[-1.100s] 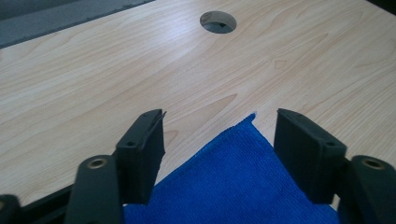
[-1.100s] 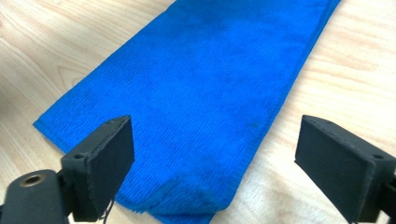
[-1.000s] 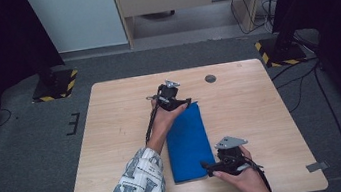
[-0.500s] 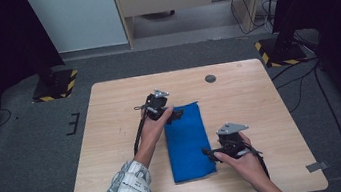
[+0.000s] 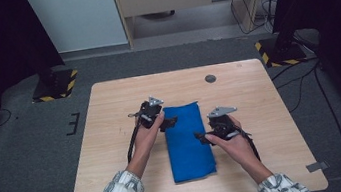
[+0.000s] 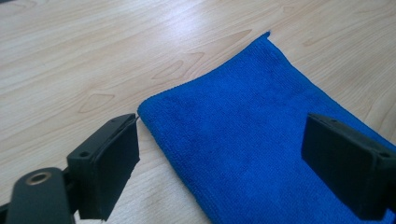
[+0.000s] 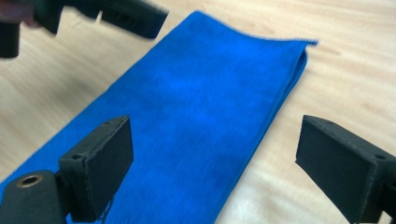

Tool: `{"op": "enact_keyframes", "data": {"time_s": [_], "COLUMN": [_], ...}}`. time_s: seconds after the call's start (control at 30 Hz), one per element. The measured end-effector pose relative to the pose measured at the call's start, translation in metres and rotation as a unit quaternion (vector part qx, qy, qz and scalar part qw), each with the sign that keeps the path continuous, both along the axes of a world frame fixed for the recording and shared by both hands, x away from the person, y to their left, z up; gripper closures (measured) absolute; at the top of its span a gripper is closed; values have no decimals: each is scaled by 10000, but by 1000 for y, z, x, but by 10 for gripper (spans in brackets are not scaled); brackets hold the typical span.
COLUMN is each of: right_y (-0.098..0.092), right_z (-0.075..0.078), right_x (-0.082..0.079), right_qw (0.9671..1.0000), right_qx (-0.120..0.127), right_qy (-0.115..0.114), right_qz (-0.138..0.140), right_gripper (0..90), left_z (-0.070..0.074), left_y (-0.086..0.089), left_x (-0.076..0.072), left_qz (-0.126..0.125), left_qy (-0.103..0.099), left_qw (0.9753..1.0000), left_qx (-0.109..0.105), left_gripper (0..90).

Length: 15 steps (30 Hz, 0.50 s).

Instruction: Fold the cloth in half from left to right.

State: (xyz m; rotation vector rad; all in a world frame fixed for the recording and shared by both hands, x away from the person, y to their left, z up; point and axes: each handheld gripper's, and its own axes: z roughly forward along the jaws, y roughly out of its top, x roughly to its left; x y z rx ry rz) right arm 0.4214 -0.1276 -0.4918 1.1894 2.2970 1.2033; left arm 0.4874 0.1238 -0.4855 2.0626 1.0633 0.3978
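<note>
- Cloth: blue, folded to a long strip, flat mid-counter, one layered edge visible.
- Progress, judged: lengthwise fold done; likely a cross fold left.
- Left gripper: at the far left corner, fingers spread, holding nothing.
- Right gripper: at the right edge, fingers spread, empty.
- Counter: pale wood, small dark disc near the far edge.
- Room: grey floor, dark stands.
</note>
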Motion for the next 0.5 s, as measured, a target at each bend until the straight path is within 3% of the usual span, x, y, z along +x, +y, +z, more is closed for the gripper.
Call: {"op": "enact_keyframes", "data": {"time_s": [0.2, 0.3, 0.43, 0.5], "right_y": [1, 2, 4, 6], "right_z": [8, 10, 10, 10], "right_x": [13, 21, 35, 43], "right_qw": [9999, 10000, 9999, 9999], "right_qx": [6, 3, 55, 39], "right_qy": [-42, -3, 94, 120], "right_qz": [-96, -96, -98, -90], "right_gripper": [127, 148, 175, 194], "left_z": [1, 2, 2, 0], "left_y": [5, 10, 14, 16], "left_x": [-3, -2, 2, 6], "left_qz": [-24, 68, 211, 269], "left_qy": [-23, -81, -63, -13], "left_qw": [10000, 9998, 9989, 9989], "left_qx": [-80, -151, -404, -386], "left_gripper": [103, 103, 104, 105]}}
